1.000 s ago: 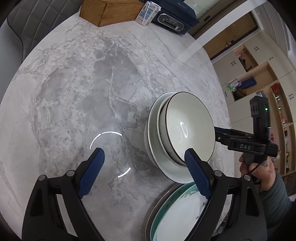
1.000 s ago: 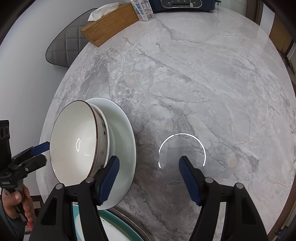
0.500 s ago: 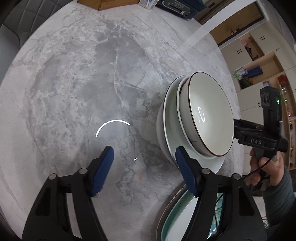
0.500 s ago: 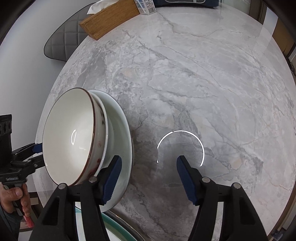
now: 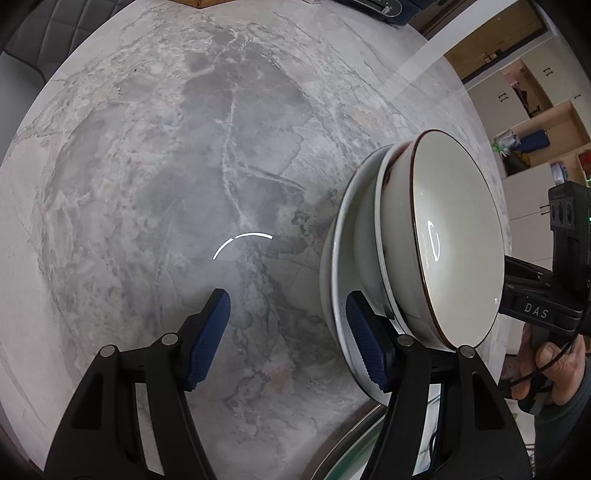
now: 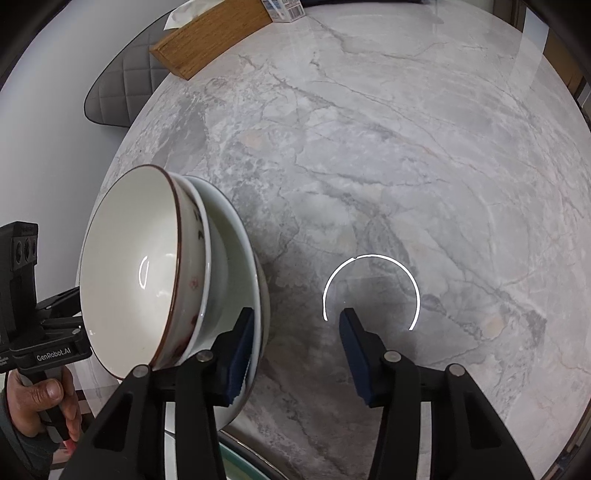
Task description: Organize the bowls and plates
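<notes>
A stack stands on the marble table (image 5: 166, 166): a brown-rimmed bowl (image 5: 454, 236) nested in a white bowl (image 5: 380, 206), on a white plate (image 5: 340, 258). My left gripper (image 5: 288, 299) points steeply down just left of it, jaws closing over bare table. Its right pad (image 5: 364, 339) is by the plate's rim; contact is unclear. From the other side, my right gripper (image 6: 295, 314) is also closing on nothing, its left pad (image 6: 240, 354) at the plate (image 6: 236, 251) edge, beside the bowl (image 6: 133, 266). Each view shows the other gripper (image 5: 532, 295) (image 6: 48, 325) behind the stack.
A teal-rimmed plate (image 5: 354, 443) lies at the near table edge under the grippers. A wooden tissue box (image 6: 214, 35), a small carton (image 6: 284, 7) and a grey quilted chair (image 6: 122, 92) are at the far side. Open shelves (image 5: 535, 147) stand beyond the table.
Both pairs of jaws have narrowed. My left gripper has sunk and shifted, so the stack looms larger against its right finger. The right gripper has hardly moved.
</notes>
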A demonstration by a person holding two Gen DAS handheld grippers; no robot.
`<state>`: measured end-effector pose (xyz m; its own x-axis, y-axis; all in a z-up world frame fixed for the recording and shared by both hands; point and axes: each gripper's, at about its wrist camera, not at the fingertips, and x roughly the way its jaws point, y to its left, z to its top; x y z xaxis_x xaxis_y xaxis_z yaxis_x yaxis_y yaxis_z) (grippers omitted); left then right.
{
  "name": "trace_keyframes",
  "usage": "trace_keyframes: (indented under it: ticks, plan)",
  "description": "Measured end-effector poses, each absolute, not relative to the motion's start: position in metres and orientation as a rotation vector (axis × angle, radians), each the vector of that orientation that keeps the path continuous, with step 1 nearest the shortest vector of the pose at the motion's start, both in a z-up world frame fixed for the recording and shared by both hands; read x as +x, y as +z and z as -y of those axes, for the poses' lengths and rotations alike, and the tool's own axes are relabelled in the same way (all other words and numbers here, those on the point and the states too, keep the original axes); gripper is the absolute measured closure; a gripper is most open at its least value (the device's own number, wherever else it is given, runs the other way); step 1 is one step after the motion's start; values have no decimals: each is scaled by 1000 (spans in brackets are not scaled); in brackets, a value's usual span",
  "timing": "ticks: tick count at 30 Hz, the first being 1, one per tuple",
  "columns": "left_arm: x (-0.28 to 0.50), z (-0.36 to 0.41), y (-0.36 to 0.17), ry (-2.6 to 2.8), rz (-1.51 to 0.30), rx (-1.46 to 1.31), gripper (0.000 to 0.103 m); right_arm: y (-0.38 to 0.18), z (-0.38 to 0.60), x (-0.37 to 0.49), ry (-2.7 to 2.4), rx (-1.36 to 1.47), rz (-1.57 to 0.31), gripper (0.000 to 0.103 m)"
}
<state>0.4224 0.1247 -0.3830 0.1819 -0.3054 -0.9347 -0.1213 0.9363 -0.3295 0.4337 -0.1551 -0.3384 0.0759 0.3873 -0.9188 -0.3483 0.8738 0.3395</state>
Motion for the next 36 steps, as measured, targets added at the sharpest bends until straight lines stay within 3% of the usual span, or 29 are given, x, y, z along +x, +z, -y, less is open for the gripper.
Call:
trace_keyframes:
  ticks: [2,4,7,8,10,23,36]
  plan:
    - [421,-125,-383,-140,-1378,-391,46,-342,155,432,577,90,-1396,62]
    - [425,-118,-386,-171,-1359,-433,67,-346,156,431,602,161,-1404,67]
    - [427,-112,-384,-195,-1318,-430,70,-345,151,428,637,177,-1373,83]
    - [427,-110,-384,-195,-1310,-425,71,-345,149,427,634,171,-1363,83]
    - [429,-104,-385,-210,-1305,-416,87,-344,149,426,627,176,-1353,83]
    - [445,-72,-370,-209,-1250,-259,85,-339,148,427,576,146,-1345,86]
    - [419,-58,-337,-260,-1252,-287,87,-285,169,419,575,110,-1280,86]
